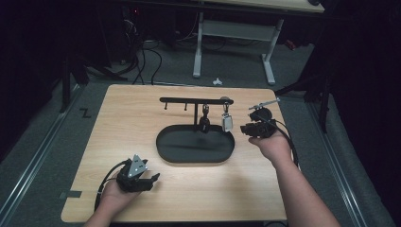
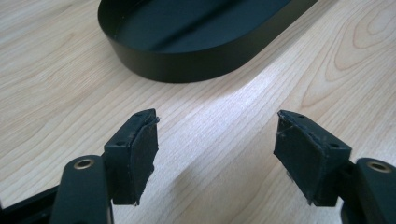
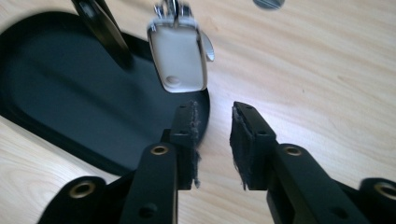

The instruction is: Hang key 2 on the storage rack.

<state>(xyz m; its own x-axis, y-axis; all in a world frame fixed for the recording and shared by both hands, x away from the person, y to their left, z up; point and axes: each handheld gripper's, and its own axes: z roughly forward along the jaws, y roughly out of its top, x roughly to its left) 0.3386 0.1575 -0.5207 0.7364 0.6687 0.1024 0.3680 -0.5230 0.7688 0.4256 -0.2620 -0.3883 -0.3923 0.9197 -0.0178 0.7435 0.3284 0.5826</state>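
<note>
A black oval tray [image 1: 163, 153] lies mid-table, with a black hook rack [image 1: 189, 100] standing over its far side. A white key fob [image 1: 227, 122] and a black fob [image 1: 204, 124] hang from the rack's right part. My right gripper [image 1: 243, 127] is just right of the tray. In the right gripper view my right gripper [image 3: 214, 121] is open by a narrow gap with nothing in it, and the white fob [image 3: 180, 60] dangles just beyond its left jaw. My left gripper [image 1: 153, 178] rests near the front left. In the left gripper view my left gripper [image 2: 217, 135] is open wide over bare wood.
The wooden table [image 1: 127, 118] has bare room left of the tray and along its front. The tray's wall [image 2: 187, 65] lies a short way ahead of the left gripper. Behind the table stand white desk legs [image 1: 197, 52], with cables [image 1: 142, 61] on the floor.
</note>
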